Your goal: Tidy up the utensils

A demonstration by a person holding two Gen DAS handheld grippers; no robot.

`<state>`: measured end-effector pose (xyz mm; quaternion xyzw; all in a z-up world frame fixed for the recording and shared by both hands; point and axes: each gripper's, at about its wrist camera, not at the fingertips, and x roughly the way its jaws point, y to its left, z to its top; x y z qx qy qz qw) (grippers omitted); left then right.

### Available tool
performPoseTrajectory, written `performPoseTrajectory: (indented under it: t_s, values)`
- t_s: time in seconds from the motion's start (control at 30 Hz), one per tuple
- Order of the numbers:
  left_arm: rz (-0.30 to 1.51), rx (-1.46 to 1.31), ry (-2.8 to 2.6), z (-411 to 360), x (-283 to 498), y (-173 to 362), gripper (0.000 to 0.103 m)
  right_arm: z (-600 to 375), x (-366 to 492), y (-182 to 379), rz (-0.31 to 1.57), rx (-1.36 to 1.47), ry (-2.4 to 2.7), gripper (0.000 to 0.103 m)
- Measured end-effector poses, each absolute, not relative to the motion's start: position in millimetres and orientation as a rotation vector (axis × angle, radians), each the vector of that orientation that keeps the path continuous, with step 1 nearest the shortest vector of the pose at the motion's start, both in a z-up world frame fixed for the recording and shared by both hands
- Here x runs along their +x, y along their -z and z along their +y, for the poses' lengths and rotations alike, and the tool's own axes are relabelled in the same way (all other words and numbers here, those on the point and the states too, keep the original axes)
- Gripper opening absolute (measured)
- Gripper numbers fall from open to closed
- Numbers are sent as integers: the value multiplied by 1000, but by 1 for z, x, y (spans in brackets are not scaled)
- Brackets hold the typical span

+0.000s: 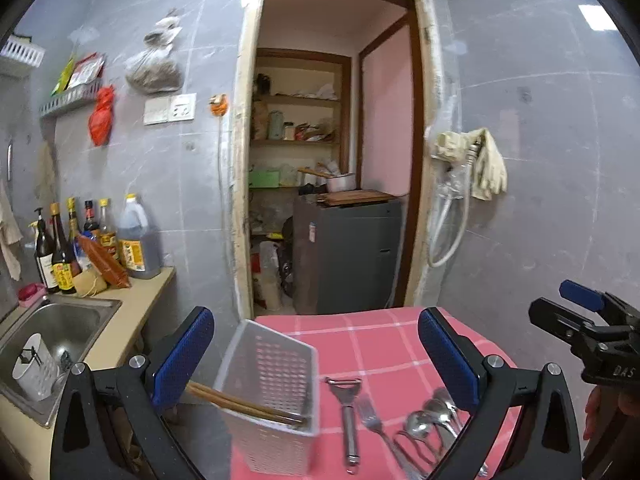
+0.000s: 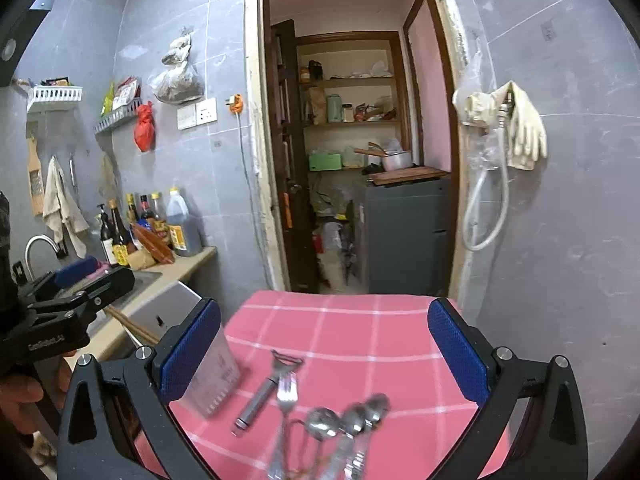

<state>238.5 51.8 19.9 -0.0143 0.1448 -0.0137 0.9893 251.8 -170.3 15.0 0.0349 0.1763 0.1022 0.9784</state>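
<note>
Presently, the white perforated utensil basket (image 1: 267, 396) stands on the pink checked tablecloth (image 1: 384, 344), wooden chopsticks (image 1: 240, 402) leaning out toward 9 o'clock. At its 3 o'clock lie a peeler (image 1: 347, 412), fork (image 1: 370, 416) and spoons (image 1: 434, 416). Left gripper (image 1: 316, 354) and right gripper (image 2: 324, 354) gape fully, empty. Only the left view shows the sink (image 1: 60, 320).

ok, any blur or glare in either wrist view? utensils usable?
Left wrist: mostly sharp; peeler and basket crisp, spoons slightly smeared, bright glare patch on the wall tile top right. Right wrist: motion blur on spoons, fork and basket; background sharper. Both: strong fisheye bending, dark corners.
</note>
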Motion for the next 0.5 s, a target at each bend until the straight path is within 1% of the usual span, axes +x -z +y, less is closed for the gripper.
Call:
performPoseTrajectory:
  t_s: [0.27,0.5]
  values:
    - [326,0,75,4,230,0,103,-217,240,4,416,67,-169,102]
    - [418,-39,75,-14,236,29,103,-245,253,41,527,104,-199,102]
